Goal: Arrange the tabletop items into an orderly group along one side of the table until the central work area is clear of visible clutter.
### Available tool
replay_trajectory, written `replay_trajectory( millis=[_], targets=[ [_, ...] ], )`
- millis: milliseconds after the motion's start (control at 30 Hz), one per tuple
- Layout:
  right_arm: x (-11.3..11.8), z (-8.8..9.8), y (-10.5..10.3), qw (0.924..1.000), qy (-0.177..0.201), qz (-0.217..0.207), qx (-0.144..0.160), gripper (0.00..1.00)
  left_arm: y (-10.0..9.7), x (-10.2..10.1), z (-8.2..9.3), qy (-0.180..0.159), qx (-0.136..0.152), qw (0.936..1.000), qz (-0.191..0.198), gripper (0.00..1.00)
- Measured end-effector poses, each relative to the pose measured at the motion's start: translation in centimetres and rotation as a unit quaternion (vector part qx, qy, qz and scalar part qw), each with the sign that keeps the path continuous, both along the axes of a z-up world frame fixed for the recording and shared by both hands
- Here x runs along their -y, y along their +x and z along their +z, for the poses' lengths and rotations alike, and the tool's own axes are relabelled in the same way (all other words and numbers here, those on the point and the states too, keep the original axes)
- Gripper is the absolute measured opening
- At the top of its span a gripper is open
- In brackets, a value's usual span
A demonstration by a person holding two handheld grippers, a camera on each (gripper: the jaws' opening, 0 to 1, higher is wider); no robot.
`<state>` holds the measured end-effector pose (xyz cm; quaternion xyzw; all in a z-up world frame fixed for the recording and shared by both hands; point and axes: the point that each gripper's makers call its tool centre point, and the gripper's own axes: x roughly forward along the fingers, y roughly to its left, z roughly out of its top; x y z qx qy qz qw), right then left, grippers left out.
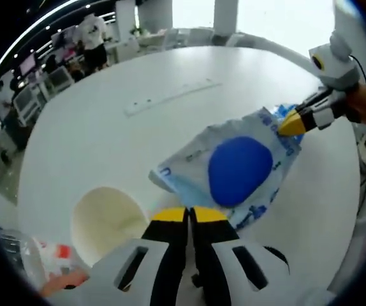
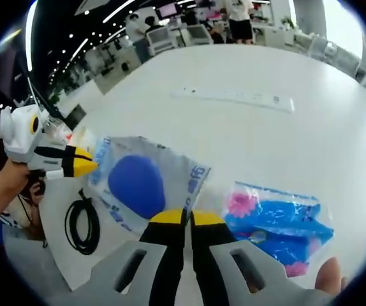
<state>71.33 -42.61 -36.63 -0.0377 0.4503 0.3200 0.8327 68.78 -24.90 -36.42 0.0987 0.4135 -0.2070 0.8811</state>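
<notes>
Both claws pinch the same clear packet with the blue disc [image 1: 239, 169]: the left claw [image 1: 189, 215] has its yellow tips closed on one edge, the right claw [image 2: 187, 218] closed on the opposite edge, so the packet stretches between them above the white counter [image 1: 106, 134]. Just beside it lies a blue packet with a pink flower [image 2: 275, 224]. A cream cup [image 1: 106, 220], a black cable coil [image 2: 82, 224] and a white power strip [image 2: 234, 97] sit nearby.

The printing on the blue-and-white packet [image 1: 240, 169] is too small and blurred to read.
</notes>
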Motion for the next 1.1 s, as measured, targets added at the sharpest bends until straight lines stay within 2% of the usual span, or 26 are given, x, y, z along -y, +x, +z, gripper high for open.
replay_trajectory(
  millis=[367,1100],
  targets=[
    [0.2,-1.0,-0.1,0.9998,-0.015,0.003,-0.009,0.04,0.1,0.1,-0.3,0.024,0.0,0.9997,-0.008,0.0],
    [0.2,-2.0,0.6,0.9995,-0.027,-0.007,-0.011,0.04,0.3,-0.3,-0.2,0.035,0.009,0.9993,-0.006,0.03]
  ],
)
